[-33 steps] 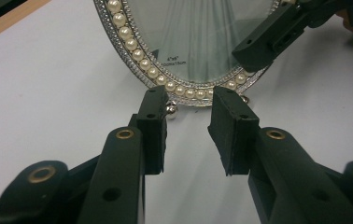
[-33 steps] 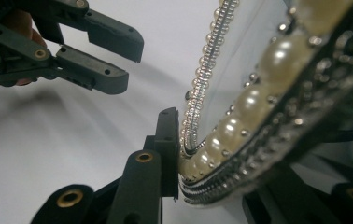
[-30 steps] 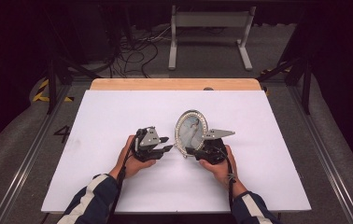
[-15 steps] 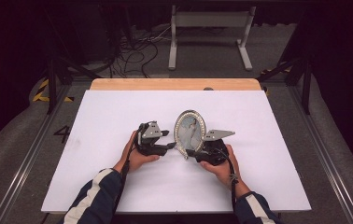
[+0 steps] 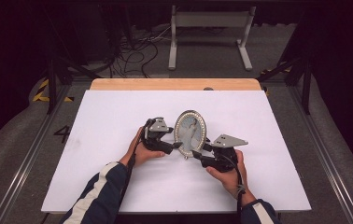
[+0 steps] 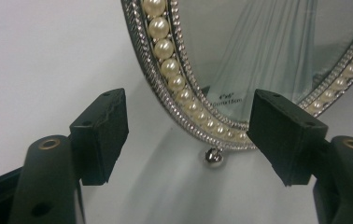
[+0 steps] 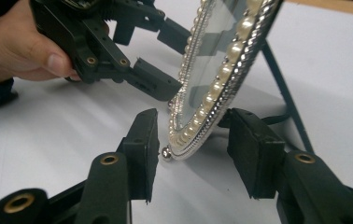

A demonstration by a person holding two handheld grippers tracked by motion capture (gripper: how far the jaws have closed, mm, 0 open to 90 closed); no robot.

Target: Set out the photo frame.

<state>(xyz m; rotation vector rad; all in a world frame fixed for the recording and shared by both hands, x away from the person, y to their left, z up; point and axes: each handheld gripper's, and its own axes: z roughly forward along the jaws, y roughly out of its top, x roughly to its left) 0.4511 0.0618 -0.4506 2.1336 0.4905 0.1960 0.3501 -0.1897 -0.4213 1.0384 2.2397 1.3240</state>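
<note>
The oval silver picture frame with a pearl-bead rim [image 5: 191,133] stands upright on its rear strut at the white counter's [image 5: 118,116] centre. It could tip if bumped. The left gripper [image 5: 177,146], at its eight o'clock, and right gripper [image 5: 199,150], at its five o'clock, have just been opening; both pairs of fingers stand apart, straddling the lower rim unclamped.

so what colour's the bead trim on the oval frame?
Cream pearl beads on a silver oval frame, clearest in left gripper view.

Both grippers' jaws wider apart now
</note>
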